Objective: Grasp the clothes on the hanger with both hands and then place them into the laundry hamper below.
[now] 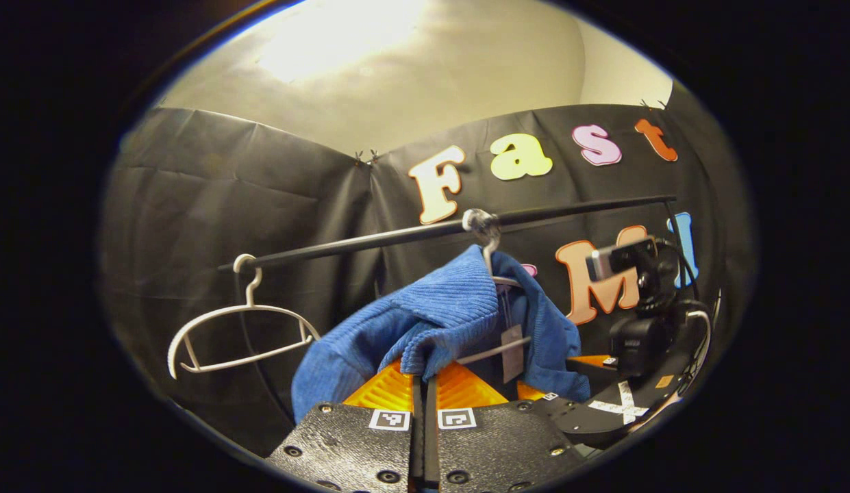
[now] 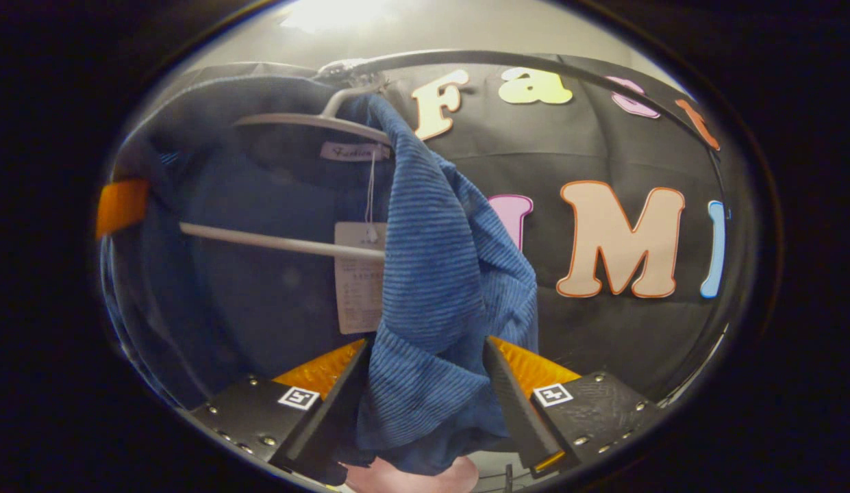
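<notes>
Handling: the blue ribbed garment is judged soft, light and limp; sagging and bunching are expected once it is lifted off.
Location: it is draped over a white hanger hooked on the black rail; a paper tag dangles inside.
Left gripper: fingers are closed, with a fold of knit pinched between them.
Right gripper: jaws are apart, with cloth hanging between them, not yet clamped.
Hold points: the two shoulder folds are judged best.
Nearby: an empty hanger is seen on the same rail.
</notes>
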